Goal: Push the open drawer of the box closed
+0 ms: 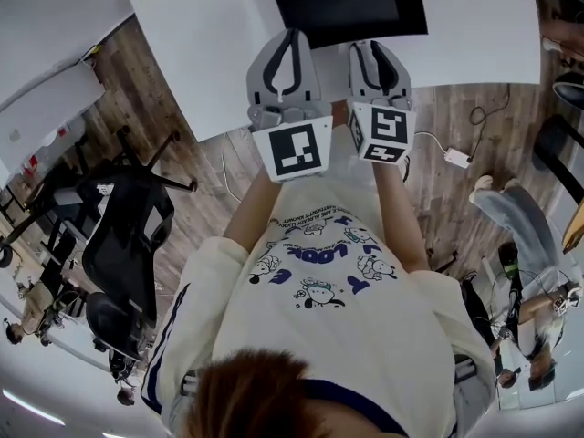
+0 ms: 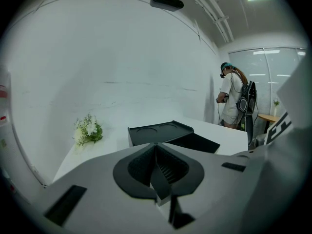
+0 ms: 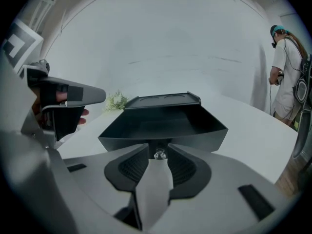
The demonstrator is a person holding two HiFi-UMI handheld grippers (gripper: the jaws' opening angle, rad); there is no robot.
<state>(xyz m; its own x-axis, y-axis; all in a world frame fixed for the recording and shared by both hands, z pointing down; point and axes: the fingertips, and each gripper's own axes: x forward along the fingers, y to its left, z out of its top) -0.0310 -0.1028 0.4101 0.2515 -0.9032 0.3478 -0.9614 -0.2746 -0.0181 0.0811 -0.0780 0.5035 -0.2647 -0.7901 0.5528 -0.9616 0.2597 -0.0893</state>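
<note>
White table (image 1: 210, 53), wood floor (image 1: 146, 71), an office chair (image 1: 123, 235) nearby. Both grippers are raised side by side. The left gripper (image 2: 157, 147) is pressed together, empty. The right gripper (image 3: 158, 160) pinches the knob (image 3: 158, 154) of the open drawer (image 3: 163, 126); the box (image 1: 351, 3) sits just beyond its fingertips.

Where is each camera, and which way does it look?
Head view: on the head, facing down; hair, shirt, arms, left gripper, right gripper show.
Left gripper view: on that gripper, facing the box; its shut jaws show.
Right gripper view: on that gripper, facing the drawer; jaws shut on its knob.
Gripper views share box, flowers.
</note>
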